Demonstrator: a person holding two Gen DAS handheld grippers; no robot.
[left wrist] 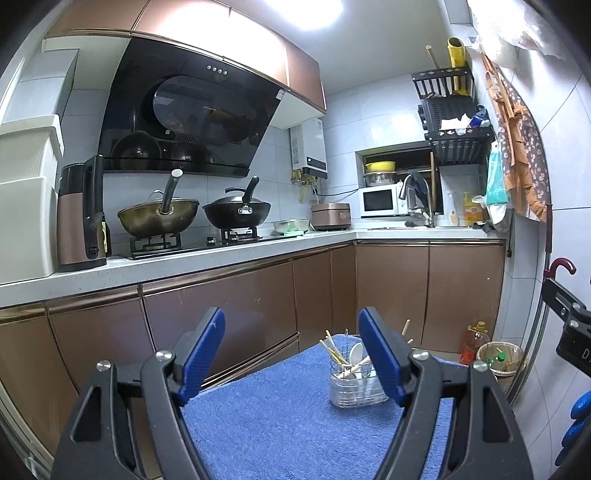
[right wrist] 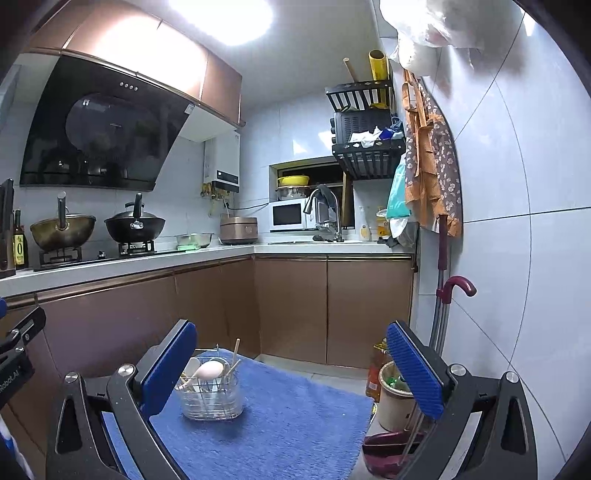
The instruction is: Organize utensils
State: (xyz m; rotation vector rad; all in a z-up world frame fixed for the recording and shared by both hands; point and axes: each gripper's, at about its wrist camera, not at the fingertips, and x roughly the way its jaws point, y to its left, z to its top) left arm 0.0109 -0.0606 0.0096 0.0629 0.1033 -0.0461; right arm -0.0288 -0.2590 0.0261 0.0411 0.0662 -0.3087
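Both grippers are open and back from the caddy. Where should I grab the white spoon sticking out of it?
Probably from above. The white spoon stands bowl-up in the utensil holder, its handle down among the chopsticks. Grip the neck just below the bowl, where it clears the rim. The right gripper looks the better choice, since the bowl shows clear in its view.

White tiled walls (right wrist: 498, 155), copper-brown cabinets (left wrist: 391, 291), black range hood (left wrist: 184, 114), bright ceiling light (right wrist: 221, 18)

The left jaw pad hides part of the utensil caddy (right wrist: 208, 395); its small utensils blur together.
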